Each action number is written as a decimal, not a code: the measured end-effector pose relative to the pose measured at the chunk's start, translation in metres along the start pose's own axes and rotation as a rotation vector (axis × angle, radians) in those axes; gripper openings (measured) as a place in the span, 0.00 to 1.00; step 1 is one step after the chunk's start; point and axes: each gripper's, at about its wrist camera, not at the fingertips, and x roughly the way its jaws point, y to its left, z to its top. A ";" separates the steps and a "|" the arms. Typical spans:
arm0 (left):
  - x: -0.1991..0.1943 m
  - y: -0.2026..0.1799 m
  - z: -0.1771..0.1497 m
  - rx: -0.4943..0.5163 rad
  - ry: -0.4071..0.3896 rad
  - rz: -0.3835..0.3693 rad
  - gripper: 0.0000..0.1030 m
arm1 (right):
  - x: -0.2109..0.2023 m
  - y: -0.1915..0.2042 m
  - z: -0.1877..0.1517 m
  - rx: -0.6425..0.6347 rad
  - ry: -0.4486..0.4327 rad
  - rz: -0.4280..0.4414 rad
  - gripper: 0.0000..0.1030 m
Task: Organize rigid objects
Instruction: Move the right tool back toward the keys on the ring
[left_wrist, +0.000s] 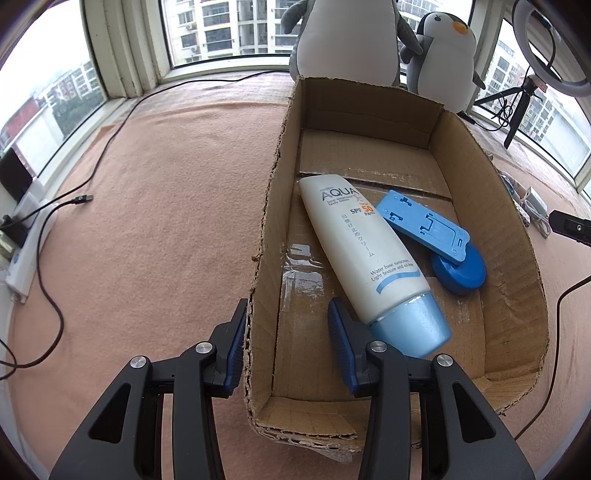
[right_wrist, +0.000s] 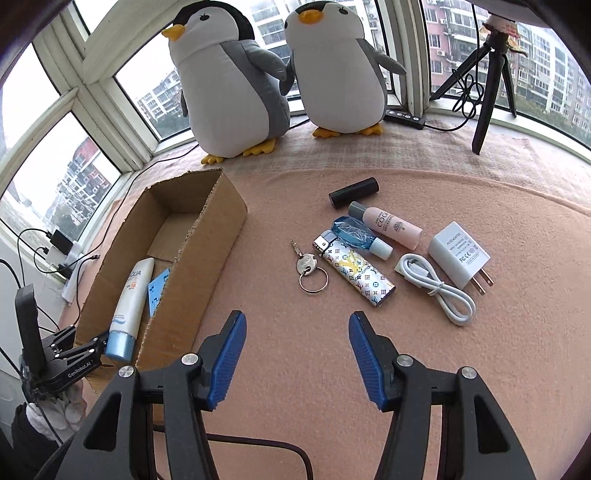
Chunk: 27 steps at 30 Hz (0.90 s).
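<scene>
- Lighter (right_wrist: 354, 272) lies just ahead of the right gripper (right_wrist: 297, 354), long axis slanting toward its right finger; jaws spread, empty.
- Left gripper (left_wrist: 286, 343) straddles the box (left_wrist: 271, 206) wall, released.

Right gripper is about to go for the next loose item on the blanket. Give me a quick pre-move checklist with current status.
1. right gripper jaws open and empty: ok.
2. left gripper jaws open, straddling the near left wall of the cardboard box, holding nothing: ok.
3. Sunscreen tube lying inside the box, released: ok.
4. Blue holder in the box beside the tube: ok.
5. Nearest targets unobstructed, key and patterned lighter lie apart on the blanket: ok.
6. Room left in the box, far half bare: ok.
</scene>
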 end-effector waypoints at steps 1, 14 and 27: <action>0.000 0.000 0.000 0.000 0.000 0.000 0.39 | 0.002 0.000 0.000 -0.005 0.005 -0.002 0.48; 0.000 0.001 0.000 -0.001 0.001 0.001 0.39 | 0.042 0.007 0.014 -0.051 0.097 -0.024 0.37; 0.001 0.002 -0.001 -0.009 0.006 -0.005 0.39 | 0.071 0.006 0.036 -0.071 0.126 -0.063 0.34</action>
